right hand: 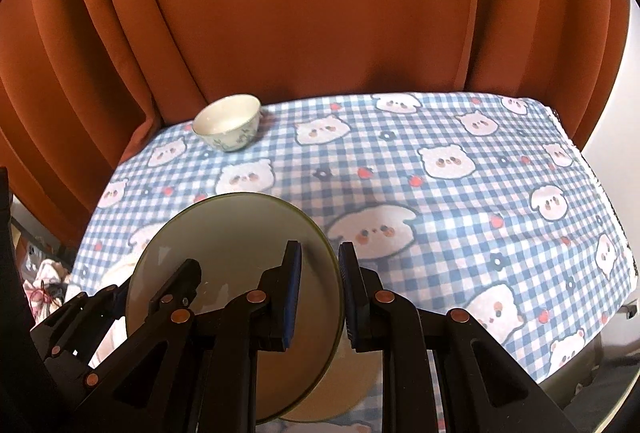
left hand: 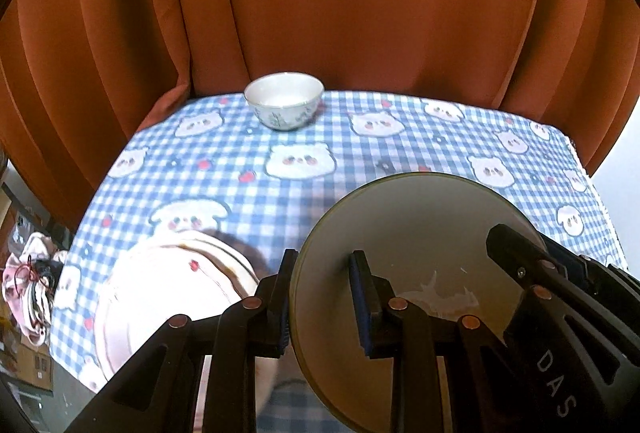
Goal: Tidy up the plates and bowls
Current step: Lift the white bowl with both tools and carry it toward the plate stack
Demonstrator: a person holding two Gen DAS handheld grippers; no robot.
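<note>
Left wrist view: bowl (left hand: 284, 105) upper centre, on tablecloth (left hand: 400, 161) at far edge, curtain (left hand: 320, 1) behind. Plate (left hand: 420, 233) lower right, above cloth, rim between left gripper (left hand: 326, 297) pads at lower centre; right gripper (left hand: 520, 257) on plate's right side. Second plate (left hand: 168, 289) lower left, on cloth, partly behind left gripper.

Right wrist view: bowl (right hand: 228, 121) upper left; plate (right hand: 236, 249) lower left, rim between right gripper (right hand: 320, 297) pads; left gripper (right hand: 116, 297) far lower left.
</note>
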